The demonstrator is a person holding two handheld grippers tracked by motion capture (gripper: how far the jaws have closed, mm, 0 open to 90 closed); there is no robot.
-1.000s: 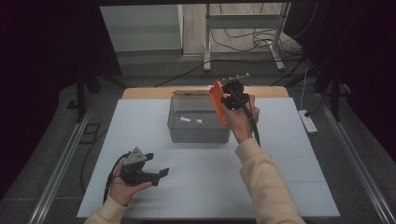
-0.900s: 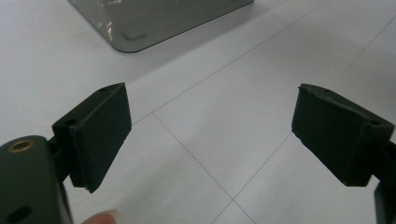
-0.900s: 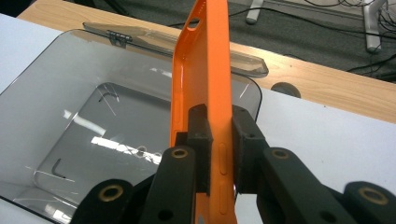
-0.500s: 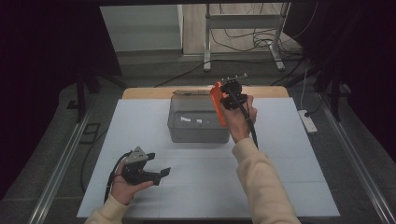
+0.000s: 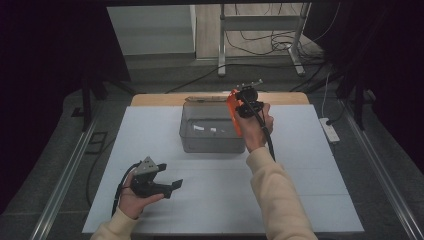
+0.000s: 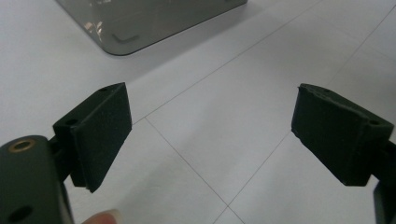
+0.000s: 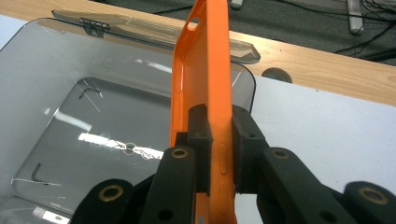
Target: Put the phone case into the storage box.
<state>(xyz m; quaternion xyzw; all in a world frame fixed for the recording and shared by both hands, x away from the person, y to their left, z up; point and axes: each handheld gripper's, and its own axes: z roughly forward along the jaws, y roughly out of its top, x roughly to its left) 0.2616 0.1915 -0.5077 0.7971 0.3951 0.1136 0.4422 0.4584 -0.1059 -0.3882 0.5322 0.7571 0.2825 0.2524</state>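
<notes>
An orange phone case [image 7: 201, 79] stands on edge between the pads of my right gripper [image 7: 219, 154], which is shut on it. In the high view the case [image 5: 232, 116] hangs above the right rim of a clear plastic box [image 5: 210, 131] in the middle of the white table, held by the right gripper [image 5: 241, 111]. The box [image 7: 93, 116] lies open below the case, its lid folded back toward the wooden edge. My left gripper [image 5: 170, 184] rests low near the table's front left, open, with nothing between its pads [image 6: 100, 133].
A bare wooden strip [image 7: 327, 70] runs along the table's far edge behind the box. A corner of the box [image 6: 140, 23] shows ahead of the left gripper. A white power strip [image 5: 331, 130] lies off the table's right side. Cables and a metal stand sit on the floor beyond.
</notes>
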